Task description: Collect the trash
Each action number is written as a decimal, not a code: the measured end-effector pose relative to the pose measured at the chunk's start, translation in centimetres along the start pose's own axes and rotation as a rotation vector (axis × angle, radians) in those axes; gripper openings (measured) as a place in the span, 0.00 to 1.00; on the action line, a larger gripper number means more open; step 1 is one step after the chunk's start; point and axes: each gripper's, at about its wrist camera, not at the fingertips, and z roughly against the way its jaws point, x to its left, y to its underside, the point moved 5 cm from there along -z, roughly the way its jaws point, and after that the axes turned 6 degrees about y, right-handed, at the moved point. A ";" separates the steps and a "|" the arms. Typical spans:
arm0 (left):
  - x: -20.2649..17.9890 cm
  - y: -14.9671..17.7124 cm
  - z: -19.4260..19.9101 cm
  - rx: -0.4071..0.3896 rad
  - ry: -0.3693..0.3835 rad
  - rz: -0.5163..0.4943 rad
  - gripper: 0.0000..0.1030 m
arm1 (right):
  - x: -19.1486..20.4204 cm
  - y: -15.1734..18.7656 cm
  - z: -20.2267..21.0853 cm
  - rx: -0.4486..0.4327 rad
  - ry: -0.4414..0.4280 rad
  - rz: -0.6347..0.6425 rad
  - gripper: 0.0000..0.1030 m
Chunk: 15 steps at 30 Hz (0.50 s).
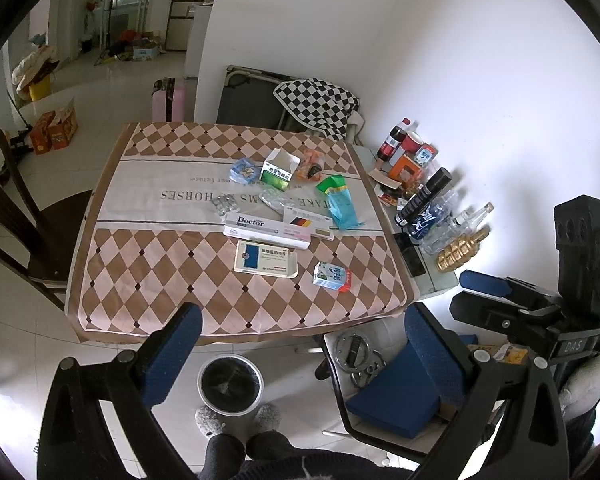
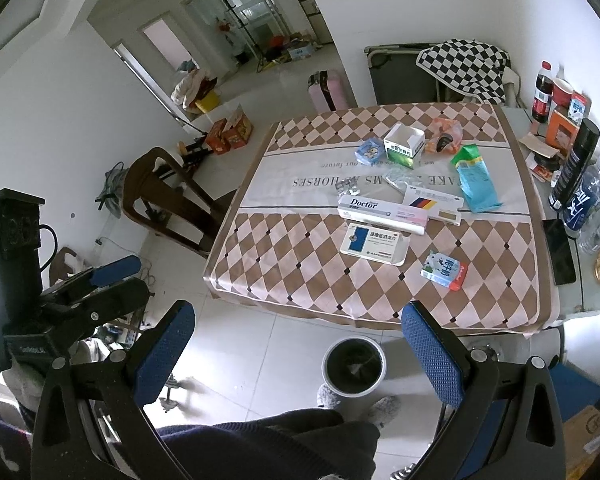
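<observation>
The trash lay scattered on the worktop point(image 1: 112, 264), which carried a tan-and-cream diamond-pattern cloth printed with partly covered lettering ending in "HORSES". Nearest the front edge lay a small milk carton point(image 1: 332, 276) on its side, with a flat white-and-blue medicine box point(image 1: 265, 259) just to its left. Behind these lay a long white box marked "Doctor" point(image 1: 266, 229), touching a second flat box with black, red and yellow stripes point(image 1: 309, 222). Blister packs point(image 1: 225, 205) and a clear crumpled wrapper point(image 1: 278, 199) lay just behind the long boxes. Farther back stood an opened green-and-white carton point(image 1: 278, 170), its top flaps up and its interior apparently empty, between a small blue packet point(image 1: 244, 170) and an orange wrapper point(image 1: 311, 165). A green-and-teal pouch point(image 1: 340, 200) lay to the right of the group.

On the floor in front of the worktop stood a round bin point(image 1: 230, 385) with a black liner; its contents could not be made out. Grey slippers point(image 1: 266, 418) showed just beside it.

Along the wall side stood a cola bottle point(image 1: 394, 140), a tall black can point(image 1: 422, 197), clear bottles point(image 1: 458, 220) and a gold grenade-shaped bottle point(image 1: 462, 250). A dark wooden chair point(image 1: 16, 216) stood on the opposite side, and a checkered cloth point(image 1: 318, 106) lay behind the worktop.

The left claw point(image 1: 300, 360) hovered short of the worktop edge, above the bin, its blue-padded fingers point(image 1: 172, 360) wide apart and holding nothing. The right claw point(image 2: 296, 356) was likewise spread wide and unloaded.
</observation>
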 end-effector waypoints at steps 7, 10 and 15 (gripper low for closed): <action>0.3 -0.1 0.2 0.005 0.006 -0.003 1.00 | 0.5 -0.2 0.0 0.000 0.000 0.005 1.00; 0.0 0.0 -0.1 0.005 0.005 -0.004 1.00 | 0.5 -0.2 -0.1 0.001 0.000 0.006 1.00; 0.4 -0.1 0.2 0.008 0.008 0.000 1.00 | 0.4 -0.2 -0.1 0.002 -0.001 0.006 1.00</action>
